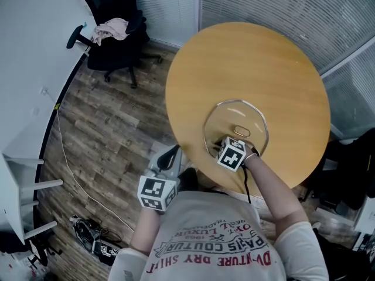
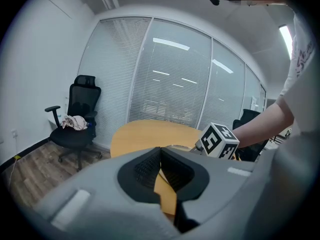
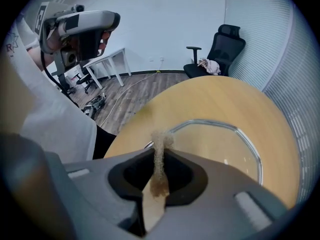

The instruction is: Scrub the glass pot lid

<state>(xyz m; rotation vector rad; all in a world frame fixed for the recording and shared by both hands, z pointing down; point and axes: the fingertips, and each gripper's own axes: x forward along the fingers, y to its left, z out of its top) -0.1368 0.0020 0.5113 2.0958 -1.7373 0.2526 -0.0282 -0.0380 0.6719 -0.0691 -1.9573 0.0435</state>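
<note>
Right gripper (image 3: 160, 151) has its jaws pressed together on a thin tan scrubbing pad (image 3: 160, 140), which stands on edge between them and pokes out past the tips. Its frayed top sits at the near rim of the clear glass pot lid with a metal rim (image 3: 222, 141); I cannot tell whether the pad touches the glass.

From the head view, this gripper hovers over the lid's (image 1: 237, 119) near edge. The left gripper (image 1: 167, 163) is held off the table, just beside the person's torso. Its jaws (image 2: 160, 156) meet at the tips with nothing between them.

The lid lies flat on the round light-wood table (image 1: 263, 63), close to the edge nearest the person, with an oval handle (image 1: 241, 132) at its middle.

Beyond the table, a dark wood-plank floor (image 1: 105, 127) runs to a black office chair on castors (image 1: 114, 43) with a crumpled pale cloth (image 1: 111, 29) on its seat. Glass walls with white slatted blinds (image 1: 263, 4) close off the far side, and a white desk (image 3: 107, 59) stands against the other wall.
</note>
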